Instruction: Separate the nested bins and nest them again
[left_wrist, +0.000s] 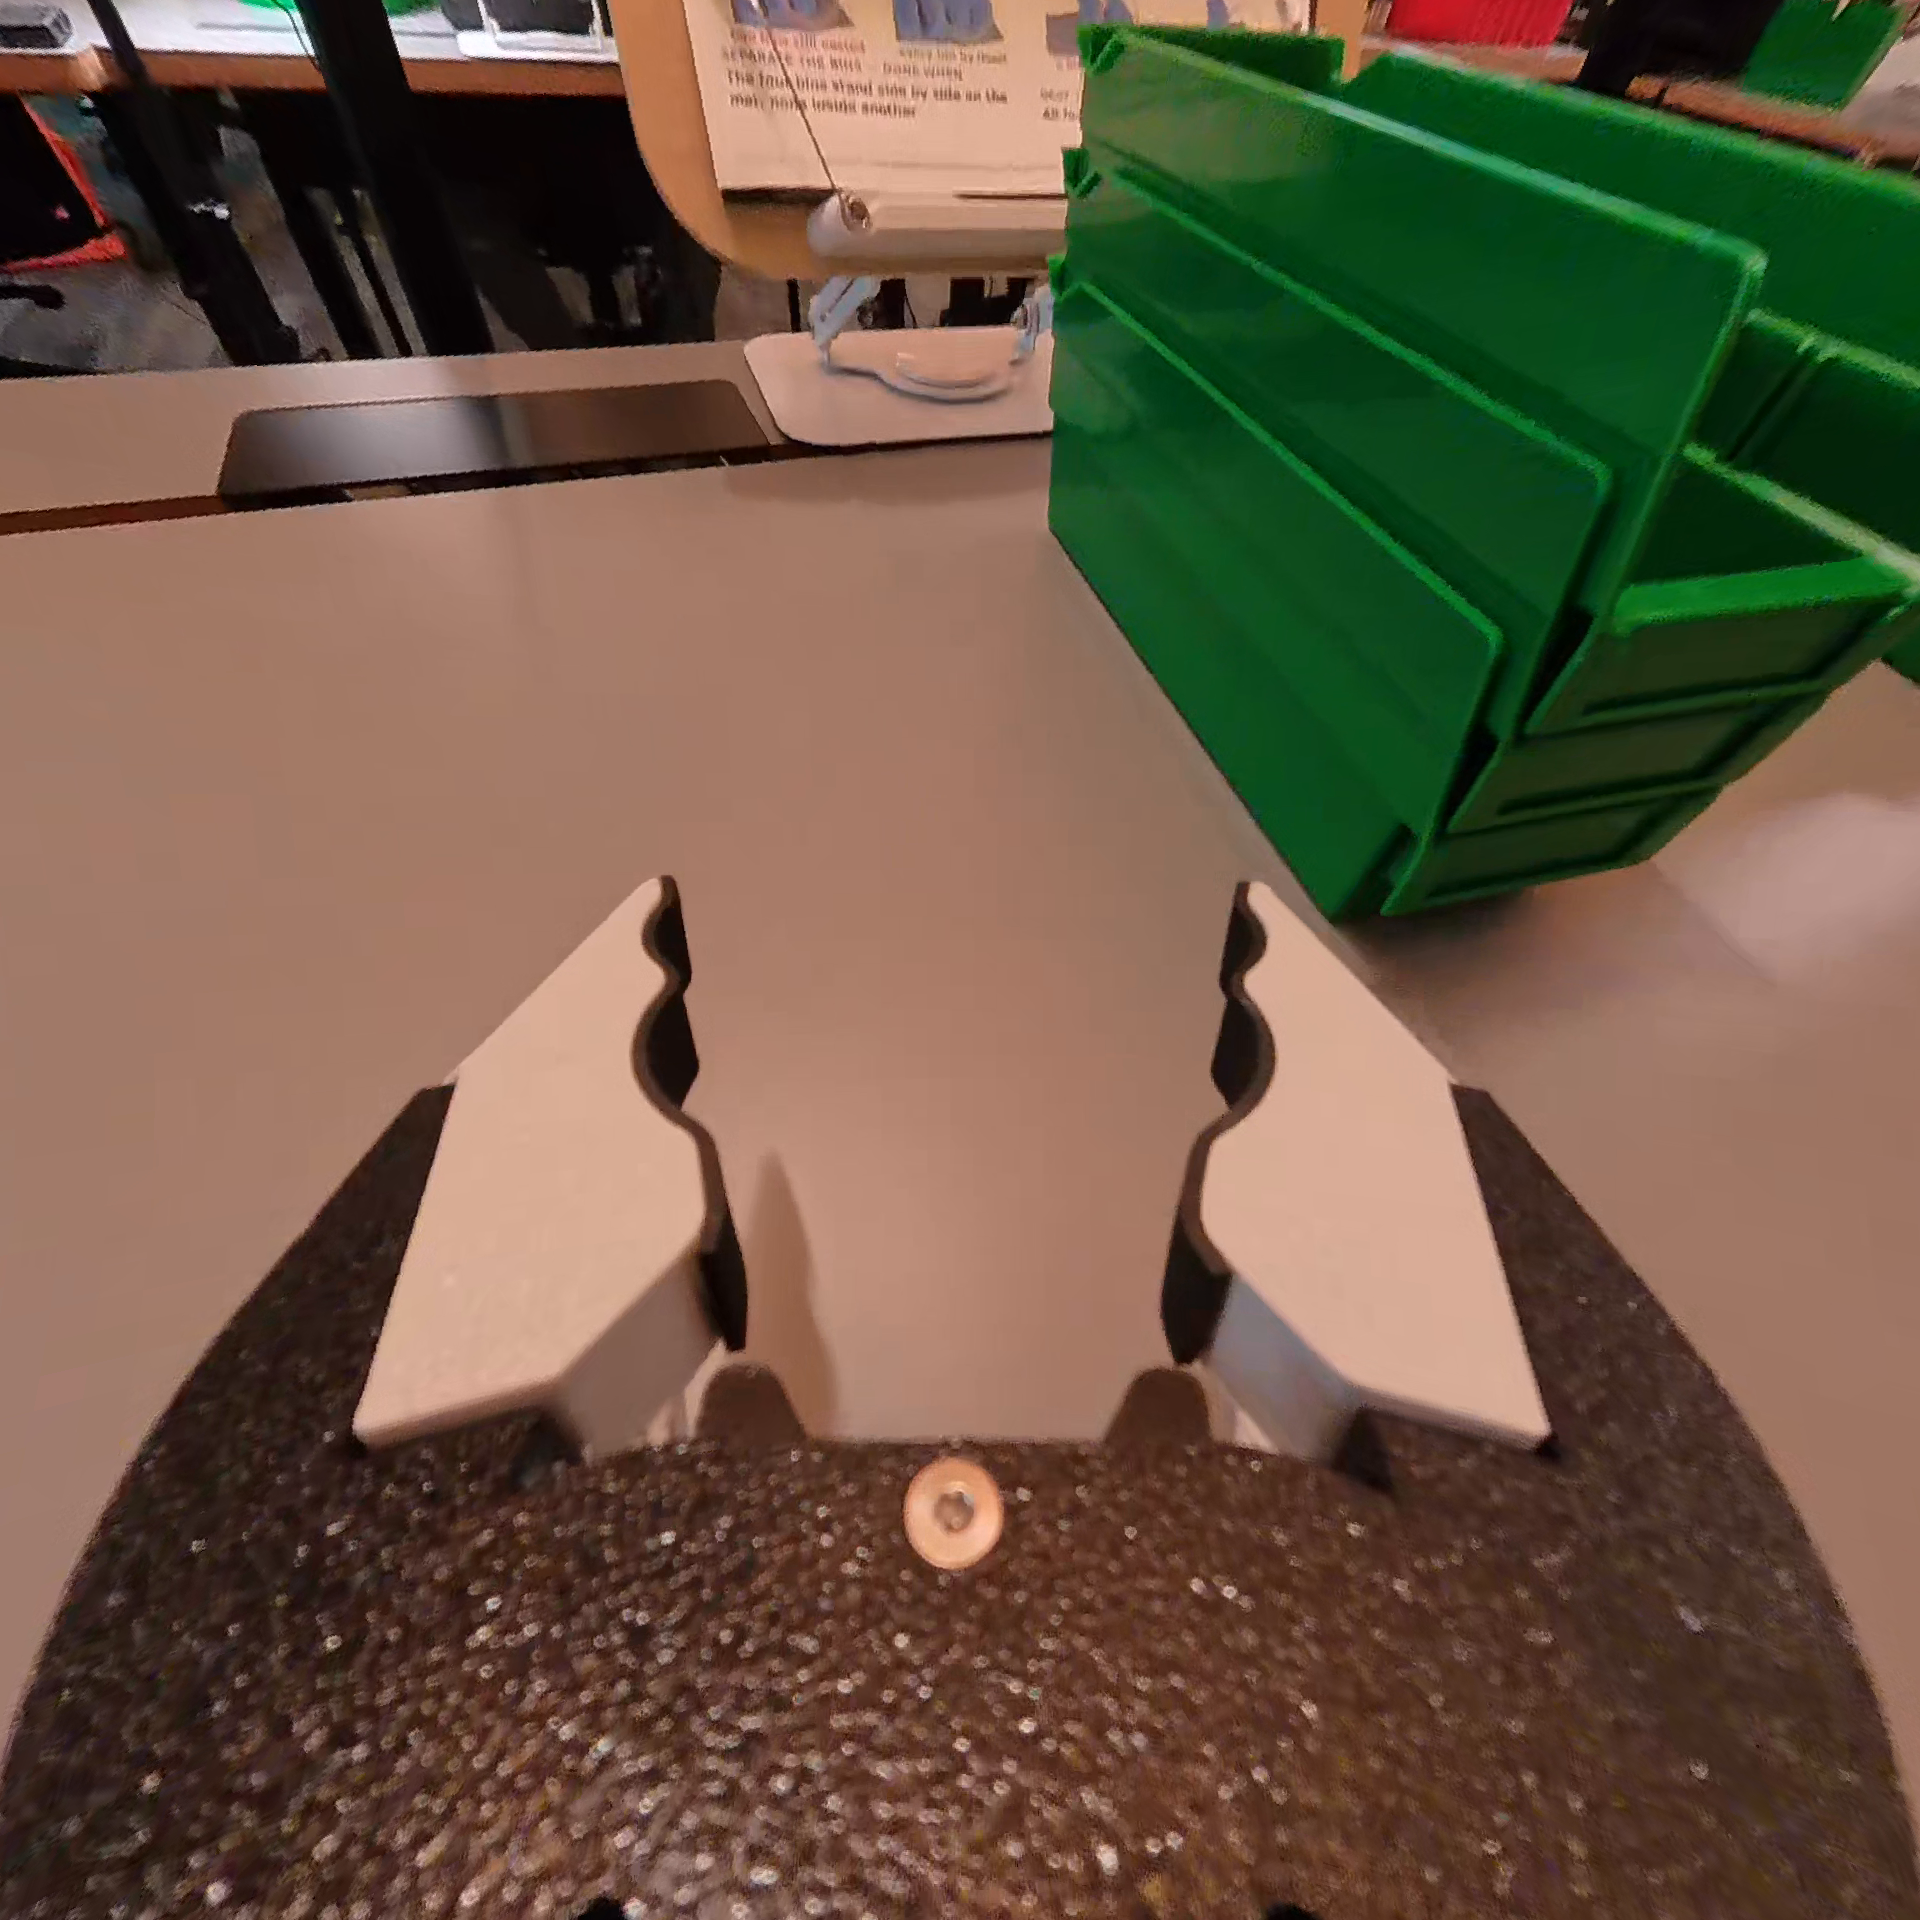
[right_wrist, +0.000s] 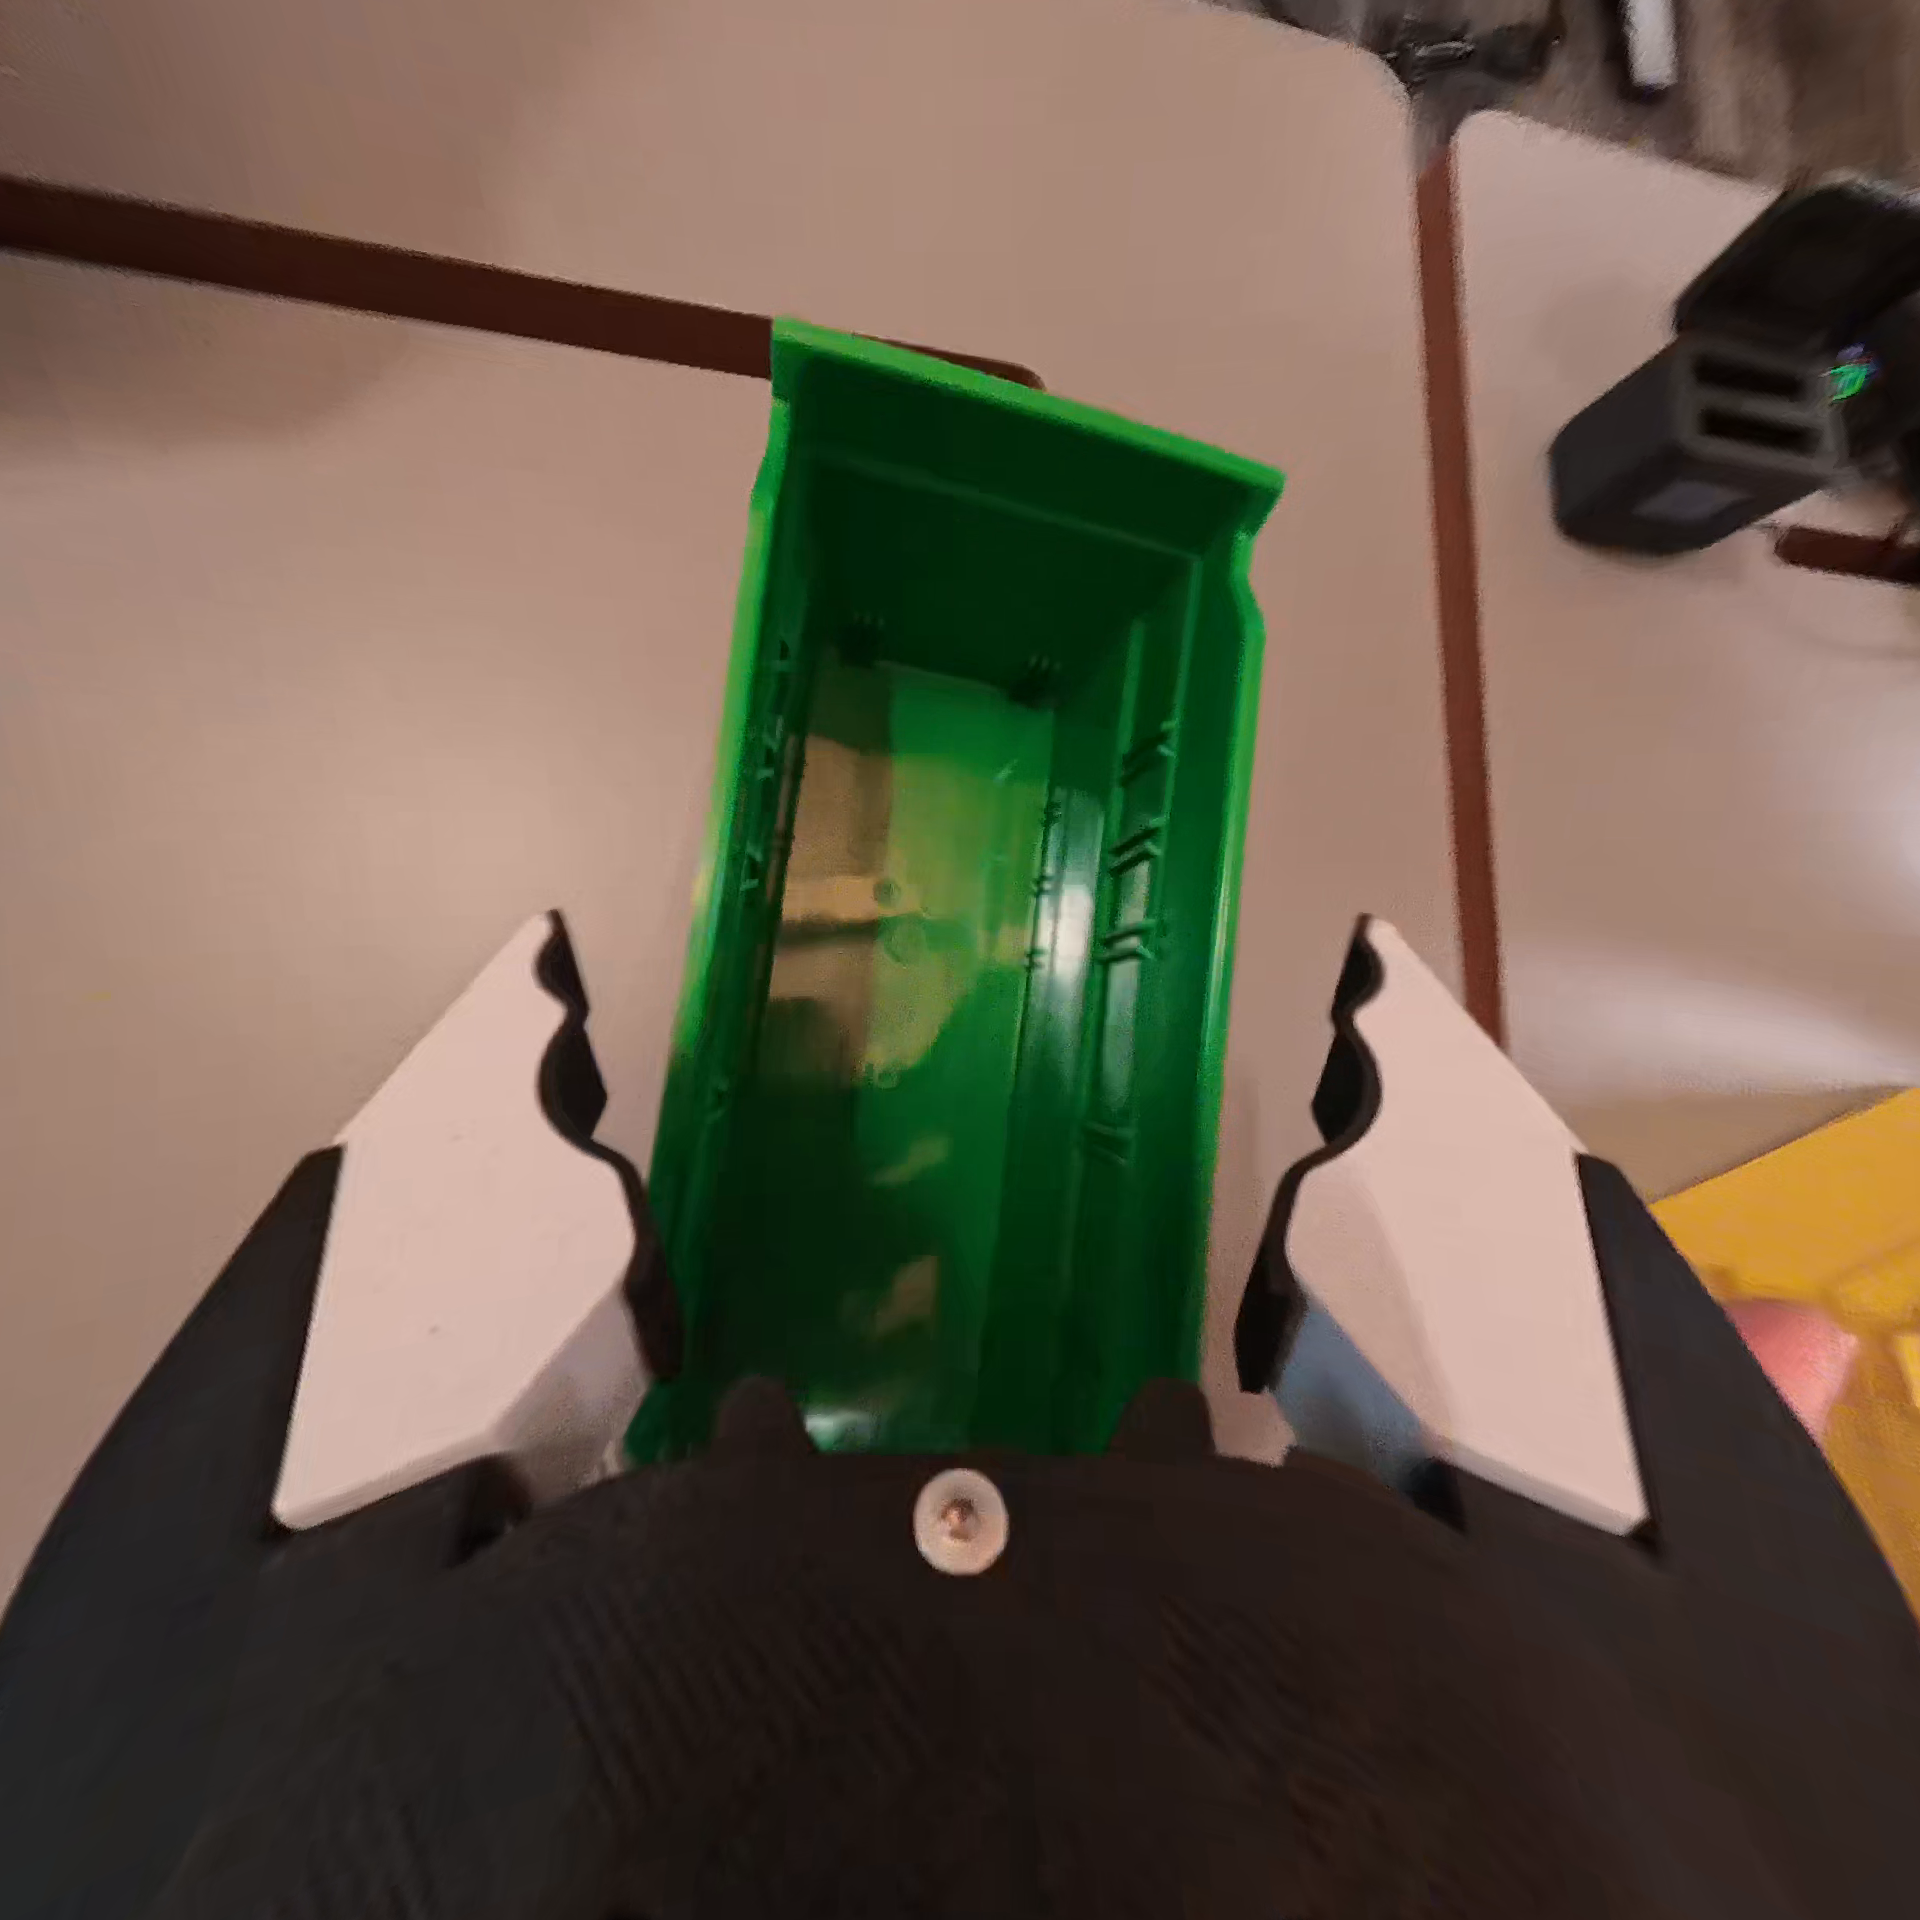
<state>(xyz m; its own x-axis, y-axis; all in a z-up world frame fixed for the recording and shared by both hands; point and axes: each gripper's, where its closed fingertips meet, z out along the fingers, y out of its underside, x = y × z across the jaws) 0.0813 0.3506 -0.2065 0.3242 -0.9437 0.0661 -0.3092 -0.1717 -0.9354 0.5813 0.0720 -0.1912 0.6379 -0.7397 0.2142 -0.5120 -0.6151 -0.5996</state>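
Bins: three nested (left_wrist: 1299, 582), one single (right_wrist: 966, 883) between wide-open, empty right jaws; left likewise.

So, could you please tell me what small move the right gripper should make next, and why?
Probably close the right gripper on the single green plastic bin. Its fingers stand open on either side of the bin's near end, right wall not yet touched. The left gripper is open over bare grey table, beside the stack of nested green bins.

bins (left_wrist: 1299, 540): green | table (left_wrist: 520, 779): grey | gripper fingers (left_wrist: 561, 1195): white
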